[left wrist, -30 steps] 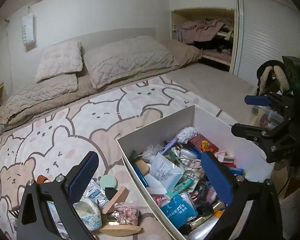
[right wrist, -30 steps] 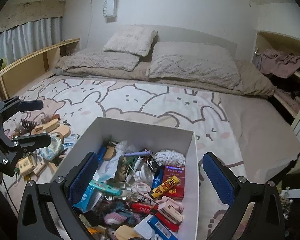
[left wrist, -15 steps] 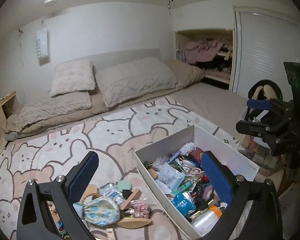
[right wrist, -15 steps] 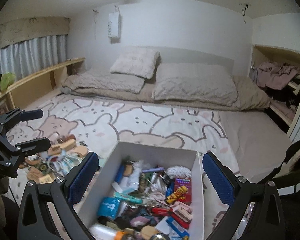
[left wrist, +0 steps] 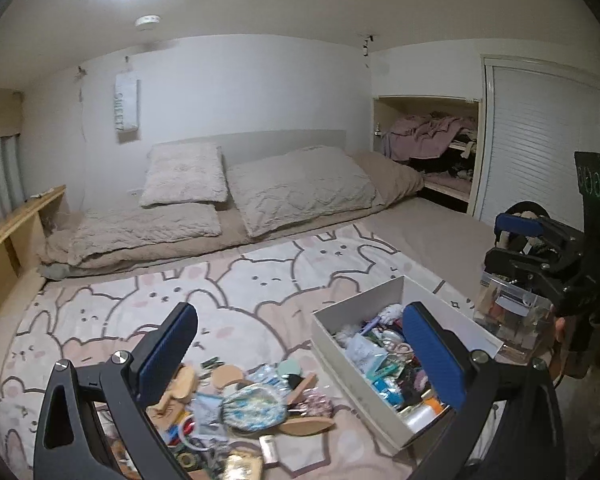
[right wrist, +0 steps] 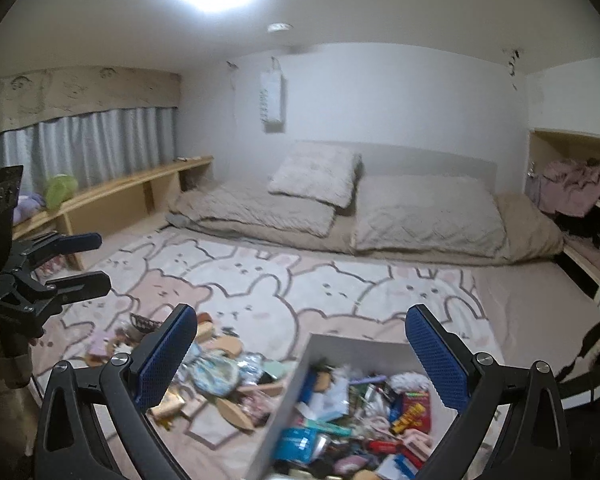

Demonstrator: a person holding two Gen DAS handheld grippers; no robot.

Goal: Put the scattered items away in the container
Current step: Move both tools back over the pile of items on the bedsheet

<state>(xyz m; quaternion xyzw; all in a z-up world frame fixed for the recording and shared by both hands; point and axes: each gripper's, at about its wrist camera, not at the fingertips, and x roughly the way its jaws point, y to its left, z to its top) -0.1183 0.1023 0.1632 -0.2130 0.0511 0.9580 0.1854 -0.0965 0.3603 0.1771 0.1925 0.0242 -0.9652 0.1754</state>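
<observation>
Loose items (left wrist: 236, 404) lying partly hidden behind left tool (left wrist: 300, 356), box (right wrist: 284, 396) blurring, right tool (right wrist: 300, 356) hovering, both tools gaping empty above bed (left wrist: 260, 280)

full white box (right wrist: 288, 396) beside scattered clutter (right wrist: 220, 376)

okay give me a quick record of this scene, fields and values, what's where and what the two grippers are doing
surface: bed with animal-print blanket
container: white box, already holding many small items
loose items: pile on the blanket, beside the box
left gripper: open, empty, above pile and box
right gripper: open, empty, above the box's near-left edge
background: pillows by the wall
</observation>
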